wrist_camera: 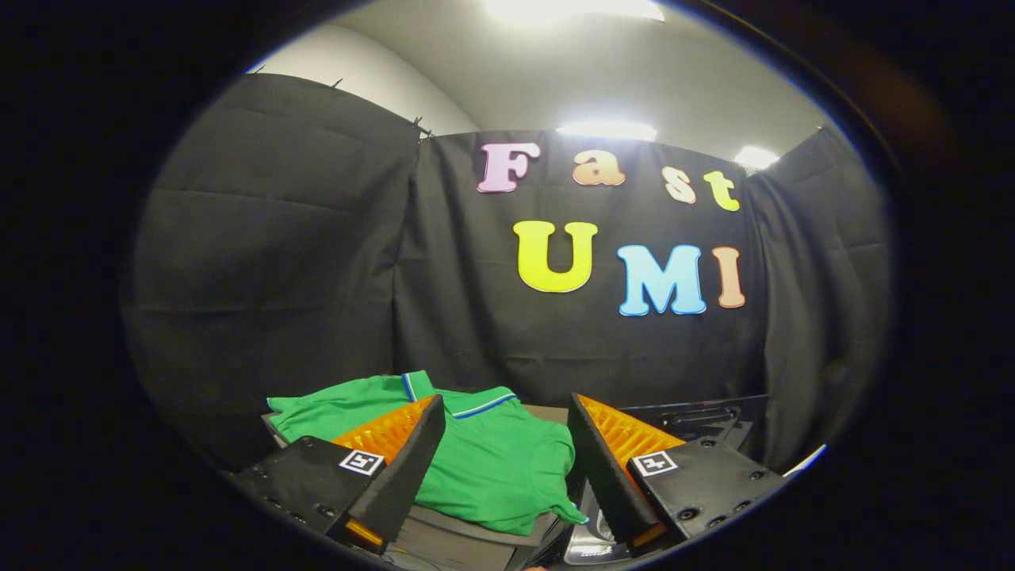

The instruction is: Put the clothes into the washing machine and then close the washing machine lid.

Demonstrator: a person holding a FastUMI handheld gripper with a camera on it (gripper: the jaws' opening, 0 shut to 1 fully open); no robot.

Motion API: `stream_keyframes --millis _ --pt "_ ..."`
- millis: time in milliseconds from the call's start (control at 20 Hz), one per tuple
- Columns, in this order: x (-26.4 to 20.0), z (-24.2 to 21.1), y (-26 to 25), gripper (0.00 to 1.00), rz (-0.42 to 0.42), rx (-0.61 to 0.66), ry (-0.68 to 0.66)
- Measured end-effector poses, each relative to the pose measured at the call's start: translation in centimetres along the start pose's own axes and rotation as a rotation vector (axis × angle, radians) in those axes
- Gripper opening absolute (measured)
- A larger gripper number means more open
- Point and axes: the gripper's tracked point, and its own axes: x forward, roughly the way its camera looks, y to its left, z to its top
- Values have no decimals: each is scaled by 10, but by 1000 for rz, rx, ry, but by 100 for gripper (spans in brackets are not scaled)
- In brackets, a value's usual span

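A grey surface (476, 539) carries a green polo shirt (492, 468). The shirt lies spread flat on it, collar toward the booth wall, one edge hanging over.

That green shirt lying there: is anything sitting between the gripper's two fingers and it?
Nothing visible does. The green shirt lies spread on a flat surface just ahead of and partly between the open fingers of the gripper, with no object in the gap. A dark machine part sits beyond the fingers, off to one side.
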Motion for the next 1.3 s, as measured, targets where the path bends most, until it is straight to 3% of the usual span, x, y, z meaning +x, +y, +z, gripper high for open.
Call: stream_keyframes --millis 700,1050,1300 --pt "79 -19 87 98 135 19 162" --pt "112 -48 104 98 143 -9 319" --pt "124 -65 119 98 166 57 424"
